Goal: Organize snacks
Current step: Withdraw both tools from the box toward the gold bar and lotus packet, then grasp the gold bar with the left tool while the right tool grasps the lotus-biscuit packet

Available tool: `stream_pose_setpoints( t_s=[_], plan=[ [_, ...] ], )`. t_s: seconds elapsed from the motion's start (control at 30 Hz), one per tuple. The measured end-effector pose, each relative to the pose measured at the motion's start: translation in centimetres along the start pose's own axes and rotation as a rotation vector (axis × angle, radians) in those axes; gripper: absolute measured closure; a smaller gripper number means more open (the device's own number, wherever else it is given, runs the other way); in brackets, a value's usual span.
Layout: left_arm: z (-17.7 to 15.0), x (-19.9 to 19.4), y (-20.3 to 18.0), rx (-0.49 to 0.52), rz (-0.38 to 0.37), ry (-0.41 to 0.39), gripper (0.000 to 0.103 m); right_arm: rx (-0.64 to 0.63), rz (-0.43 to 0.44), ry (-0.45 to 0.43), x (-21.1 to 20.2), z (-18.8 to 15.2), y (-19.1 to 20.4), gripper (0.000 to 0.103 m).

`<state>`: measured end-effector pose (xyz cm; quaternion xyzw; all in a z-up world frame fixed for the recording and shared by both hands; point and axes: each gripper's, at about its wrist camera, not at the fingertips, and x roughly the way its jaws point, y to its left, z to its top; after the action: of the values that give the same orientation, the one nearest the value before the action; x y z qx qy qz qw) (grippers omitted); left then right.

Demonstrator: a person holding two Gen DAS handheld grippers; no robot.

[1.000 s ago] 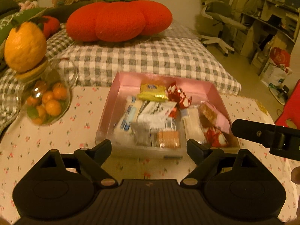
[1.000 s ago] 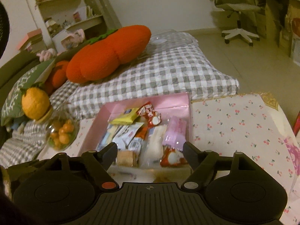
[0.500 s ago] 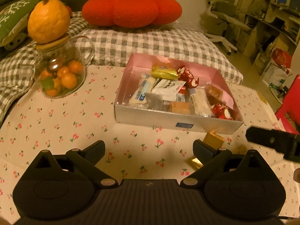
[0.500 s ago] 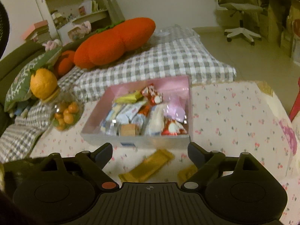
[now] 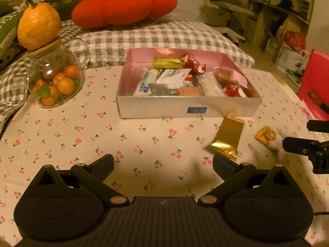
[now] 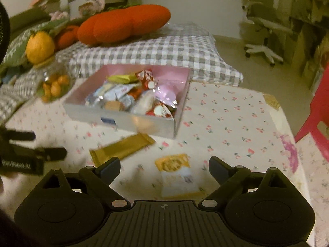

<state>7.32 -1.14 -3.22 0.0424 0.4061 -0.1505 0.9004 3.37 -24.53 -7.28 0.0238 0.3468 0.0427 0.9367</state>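
Observation:
A silver box (image 5: 185, 109) with a pink inside holds several wrapped snacks on the cherry-print tablecloth; it is seen too in the right wrist view (image 6: 131, 121). In front of it lie a gold bar wrapper (image 5: 227, 138) (image 6: 123, 148) and a yellow-and-white packet (image 5: 265, 135) (image 6: 176, 173). My left gripper (image 5: 162, 160) is open and empty, with the gold bar just beyond its right finger. My right gripper (image 6: 164, 163) has its jaws opening; the yellow-and-white packet lies on the cloth between its fingers, and the pads are not touching it.
A glass jar of small oranges (image 5: 55, 82) with a big orange fruit (image 5: 39, 25) on its lid stands at the left. A checked cushion (image 5: 164, 39) and a red pumpkin cushion (image 5: 123, 6) lie behind the box. A red chair (image 5: 316, 82) stands beyond the table's right edge.
Both grippers have drawn back from the box and sunk toward the cloth, with their jaws wider. The gold bar and the yellow-and-white packet have come into view in front of the box.

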Motion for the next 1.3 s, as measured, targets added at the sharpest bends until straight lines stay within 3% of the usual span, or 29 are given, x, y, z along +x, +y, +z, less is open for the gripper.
stream_pose_setpoints(
  t_s=[0.47,0.67,0.97,1.3],
  plan=[
    [-3.3,1.9,-3.0,0.222,-0.086,0.022,0.001,-0.106,0.02,0.104,1.5,-5.5,-1.9,0.005],
    [-3.0,2.7,-3.2,0.189,-0.133,0.012,0.0,-0.021,0.038,0.1,2.4,-5.4,-3.1,0.0],
    [-2.0,3.9,-4.4,0.19,-0.147,-0.023,0.0,-0.023,0.033,0.092,3.7,-4.1,-3.1,0.0],
    [-0.6,5.0,-5.4,0.153,-0.158,-0.063,0.026,-0.004,0.017,0.102,5.3,-2.6,-3.0,0.0]
  ],
)
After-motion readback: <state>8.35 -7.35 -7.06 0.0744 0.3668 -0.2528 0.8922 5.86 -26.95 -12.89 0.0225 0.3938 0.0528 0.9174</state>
